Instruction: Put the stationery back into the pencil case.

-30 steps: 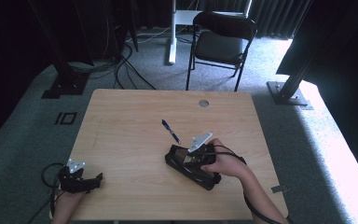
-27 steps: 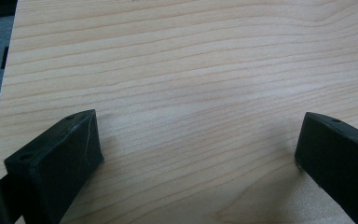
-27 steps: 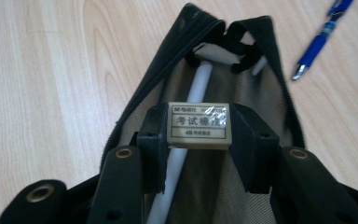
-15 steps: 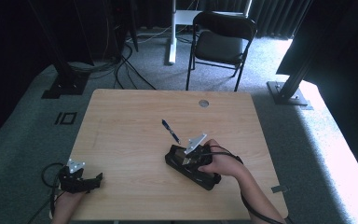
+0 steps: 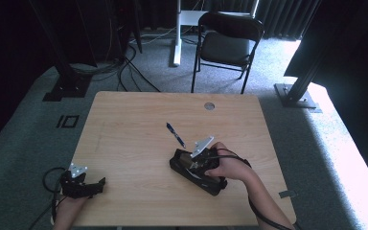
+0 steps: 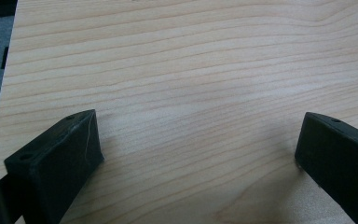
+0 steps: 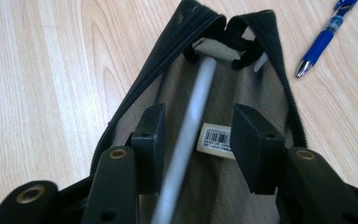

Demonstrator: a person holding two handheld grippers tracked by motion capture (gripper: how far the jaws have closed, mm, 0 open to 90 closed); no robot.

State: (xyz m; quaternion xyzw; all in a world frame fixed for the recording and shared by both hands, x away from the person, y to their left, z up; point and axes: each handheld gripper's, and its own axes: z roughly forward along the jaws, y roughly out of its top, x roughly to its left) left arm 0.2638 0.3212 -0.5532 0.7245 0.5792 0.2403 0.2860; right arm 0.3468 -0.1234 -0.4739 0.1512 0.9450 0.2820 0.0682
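Note:
A black pencil case (image 5: 211, 184) lies unzipped on the wooden table (image 5: 139, 120), to the right of the middle. My right gripper (image 5: 191, 164) reaches into its mouth. In the right gripper view the jaws (image 7: 196, 122) stand inside the case (image 7: 168, 60) on either side of a grey pen (image 7: 205, 79) that lies on the beige lining. The jaws have just been opening, and the right pad stands clear of the pen. A blue pen (image 5: 175, 134) (image 7: 321, 44) rests on the table just beyond the case. My left gripper (image 5: 98, 183) sits open at the near left corner, with bare wood between its jaws (image 6: 198, 135).
A barcode label (image 7: 216, 140) is sewn into the lining. A round cable port (image 5: 209, 106) sits near the table's far edge. Beyond the table stand a black folding chair (image 5: 227, 45) and dark stands with cables on the floor.

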